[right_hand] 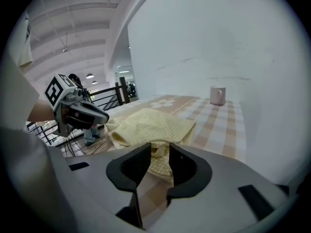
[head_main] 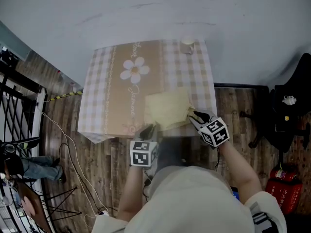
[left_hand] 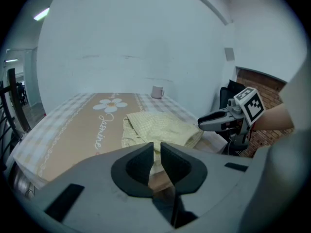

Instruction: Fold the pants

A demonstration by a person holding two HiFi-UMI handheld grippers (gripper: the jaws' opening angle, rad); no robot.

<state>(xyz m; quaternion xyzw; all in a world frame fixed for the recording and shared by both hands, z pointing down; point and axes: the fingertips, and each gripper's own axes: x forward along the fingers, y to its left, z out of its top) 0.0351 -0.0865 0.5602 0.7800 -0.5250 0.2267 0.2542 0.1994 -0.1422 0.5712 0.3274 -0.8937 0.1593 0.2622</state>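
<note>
The pale yellow pants [head_main: 167,109] lie folded in a rough square near the front right corner of the table [head_main: 107,91], which carries a checked cloth with a daisy print. My left gripper [head_main: 151,128] is at their near left corner. In the left gripper view [left_hand: 157,147] its jaws stand almost together, with a thin strip of the pants [left_hand: 160,125] in the slit. My right gripper [head_main: 193,114] is at the near right corner. Its jaws [right_hand: 160,147] stand apart, and the pants [right_hand: 150,123] show in the gap without being pinched.
A cup [head_main: 187,45] stands at the table's far right edge. A black chair [head_main: 291,106] and a red fire extinguisher [head_main: 282,181] are to the right, with a black railing [head_main: 14,96] and cables [head_main: 73,149] on the wooden floor at the left.
</note>
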